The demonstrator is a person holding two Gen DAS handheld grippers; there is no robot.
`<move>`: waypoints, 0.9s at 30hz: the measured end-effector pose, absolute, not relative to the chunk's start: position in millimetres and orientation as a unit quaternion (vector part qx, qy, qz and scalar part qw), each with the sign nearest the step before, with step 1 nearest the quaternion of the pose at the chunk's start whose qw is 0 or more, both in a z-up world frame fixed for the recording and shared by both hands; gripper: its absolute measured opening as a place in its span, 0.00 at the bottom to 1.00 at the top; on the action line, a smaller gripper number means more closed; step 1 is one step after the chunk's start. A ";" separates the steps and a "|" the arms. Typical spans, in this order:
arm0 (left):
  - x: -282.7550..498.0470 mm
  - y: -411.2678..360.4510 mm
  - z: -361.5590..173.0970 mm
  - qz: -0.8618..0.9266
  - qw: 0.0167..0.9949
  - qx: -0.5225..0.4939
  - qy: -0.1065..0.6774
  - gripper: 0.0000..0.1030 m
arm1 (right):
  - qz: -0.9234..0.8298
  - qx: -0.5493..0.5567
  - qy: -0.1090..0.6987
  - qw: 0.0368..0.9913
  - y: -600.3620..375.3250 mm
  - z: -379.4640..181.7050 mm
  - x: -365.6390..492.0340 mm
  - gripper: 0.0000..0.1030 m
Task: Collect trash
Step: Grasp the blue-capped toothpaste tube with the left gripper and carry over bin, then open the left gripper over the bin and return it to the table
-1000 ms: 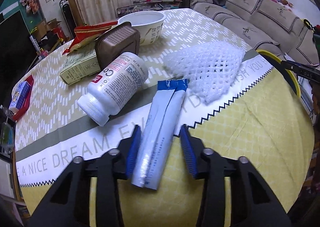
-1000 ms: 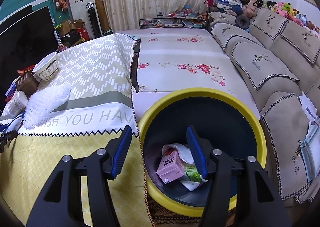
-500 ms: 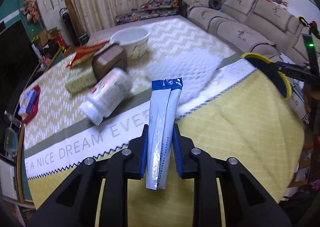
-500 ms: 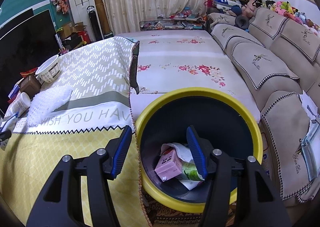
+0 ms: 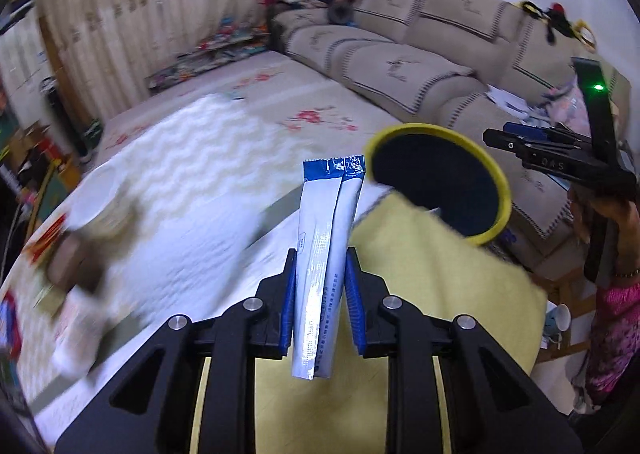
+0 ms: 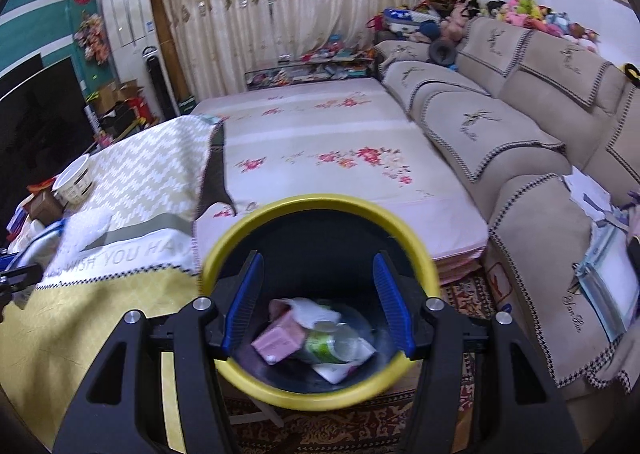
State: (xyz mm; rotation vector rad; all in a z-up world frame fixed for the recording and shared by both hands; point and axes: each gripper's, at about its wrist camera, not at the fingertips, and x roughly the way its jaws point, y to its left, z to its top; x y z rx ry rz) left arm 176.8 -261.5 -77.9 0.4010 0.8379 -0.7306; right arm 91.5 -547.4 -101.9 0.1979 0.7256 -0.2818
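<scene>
My left claw is clenched on the blue-and-white sachet, its blue pads pressing the packet from both sides about midway along its length. The sachet stands nearly upright between them, blue torn end on top, lower end hanging free below the pads, lifted clear of the yellow tablecloth on the tabletop. Just beyond its top edge, to the right, I see the yellow-rimmed bin with its dark inside, beside the tabletop's edge.

My right claw is released, with nothing between its blue pads; it hangs directly over the bin, and I look between the pads at a pink carton, a green-labelled bottle and white wrappers lying at the bottom. At the left of the left view, a paper bowl and other items on the tabletop are too blurred to tell apart.
</scene>
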 end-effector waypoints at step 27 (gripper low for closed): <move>170.3 -350.5 -72.2 -0.350 0.849 0.190 0.346 0.73 | -0.146 0.106 0.351 0.919 -558.2 -108.7 75.6 0.63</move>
